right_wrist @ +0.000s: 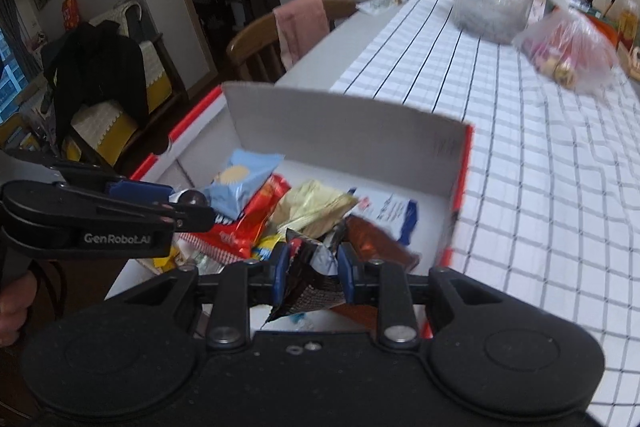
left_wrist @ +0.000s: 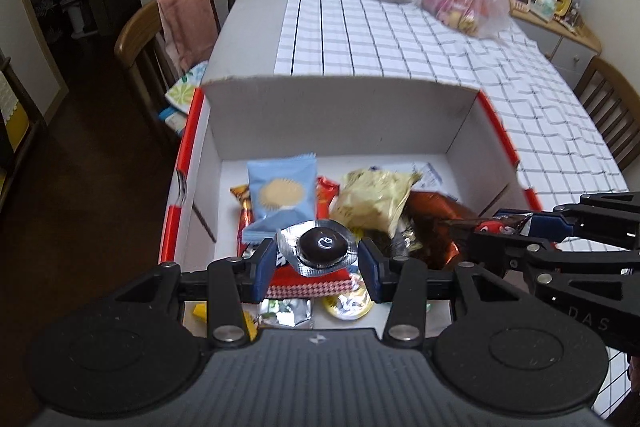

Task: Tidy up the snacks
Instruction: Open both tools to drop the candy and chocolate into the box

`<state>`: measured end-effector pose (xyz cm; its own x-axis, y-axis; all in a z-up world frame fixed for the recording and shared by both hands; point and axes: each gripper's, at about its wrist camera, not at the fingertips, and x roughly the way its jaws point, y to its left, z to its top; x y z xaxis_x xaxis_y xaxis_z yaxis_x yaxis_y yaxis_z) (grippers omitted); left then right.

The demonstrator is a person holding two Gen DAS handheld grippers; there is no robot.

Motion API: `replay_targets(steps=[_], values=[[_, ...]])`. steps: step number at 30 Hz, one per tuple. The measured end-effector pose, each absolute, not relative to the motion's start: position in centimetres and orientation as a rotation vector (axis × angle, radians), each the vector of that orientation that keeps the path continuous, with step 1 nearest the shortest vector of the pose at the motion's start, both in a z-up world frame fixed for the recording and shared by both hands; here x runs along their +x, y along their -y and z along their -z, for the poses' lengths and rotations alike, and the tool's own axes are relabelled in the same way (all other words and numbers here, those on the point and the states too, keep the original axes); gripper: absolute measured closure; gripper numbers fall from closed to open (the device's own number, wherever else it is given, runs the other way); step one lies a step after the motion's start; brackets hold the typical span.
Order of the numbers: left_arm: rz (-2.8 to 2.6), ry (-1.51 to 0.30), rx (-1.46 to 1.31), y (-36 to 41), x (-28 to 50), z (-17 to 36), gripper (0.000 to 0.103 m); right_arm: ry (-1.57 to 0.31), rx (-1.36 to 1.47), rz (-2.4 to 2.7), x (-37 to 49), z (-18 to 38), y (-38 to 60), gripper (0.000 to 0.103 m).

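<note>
left gripper (left_wrist: 316, 259) pinches foil-wrapped chocolate (left_wrist: 322, 246) over box (left_wrist: 340, 115) | right gripper (right_wrist: 312, 267) pinches dark snack packet (right_wrist: 308, 287) | only right view shows hand (right_wrist: 12, 303), black jacket (right_wrist: 96, 75)

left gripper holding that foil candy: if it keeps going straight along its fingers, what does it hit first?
Probably the light blue cookie packet lying in the box, just ahead of the left gripper and its foil candy. Depth is unclear, so the yellow packet beside it is possible.
</note>
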<state>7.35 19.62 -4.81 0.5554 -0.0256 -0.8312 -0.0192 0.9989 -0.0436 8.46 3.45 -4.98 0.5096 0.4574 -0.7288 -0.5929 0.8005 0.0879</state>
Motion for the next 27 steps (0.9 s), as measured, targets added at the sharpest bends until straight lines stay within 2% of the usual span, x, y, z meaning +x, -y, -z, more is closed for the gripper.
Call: replay_targets(steps=[11, 21, 27], values=[[0.010, -1.087, -0.016, -19.9, 8.0, 8.4, 0.059, -0.912, -0.178, -0.625, 8.7, 7.7, -4.4, 0.079], [0.020, -1.095, -0.023, -19.7, 7.9, 9.1, 0.057, -0.916, -0.147, -0.618, 8.4, 7.6, -3.9, 0.071], [0.019, -1.079, -0.026, -19.8, 7.5, 8.5, 0.056, -0.903, -0.120, -0.607, 8.2, 7.0, -3.3, 0.062]])
